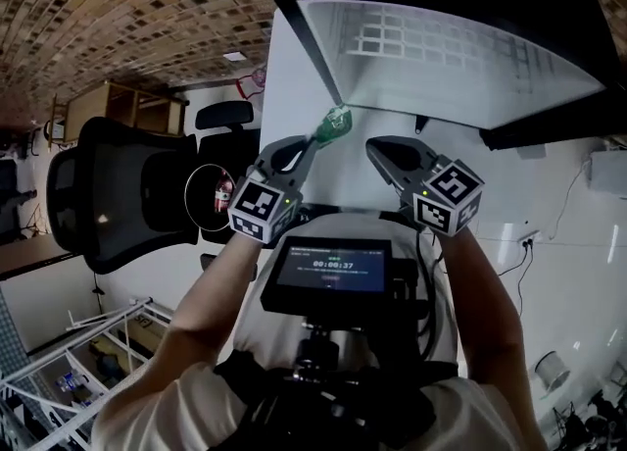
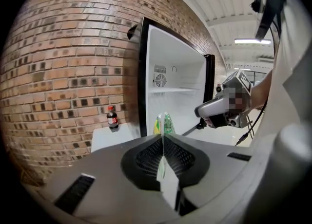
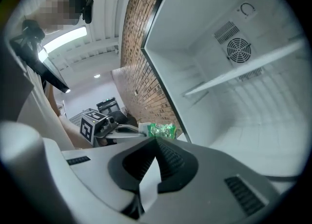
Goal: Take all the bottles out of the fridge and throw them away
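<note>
A small green bottle point(image 1: 334, 125) sticks out of my left gripper point(image 1: 312, 146), whose jaws are shut on its neck end. In the left gripper view the bottle point(image 2: 165, 122) shows green and yellow just past the closed tips point(image 2: 163, 136). From the right gripper view the same bottle point(image 3: 161, 130) hangs in front of the open fridge point(image 3: 243, 96). My right gripper point(image 1: 378, 150) is beside the left one, shut with nothing in it; its tips point(image 3: 156, 141) meet. The fridge's white interior point(image 2: 170, 102) shows a shelf and a fan grille and no bottles. A cola bottle point(image 2: 112, 118) stands on a white top left of the fridge.
A brick wall point(image 2: 63, 72) runs behind and left of the fridge. The fridge door's black edge point(image 2: 142, 77) frames the opening. A black mesh office chair point(image 1: 118, 194) stands at my left, with shelving point(image 1: 127, 106) behind it. A screen unit point(image 1: 331, 273) is mounted at my chest.
</note>
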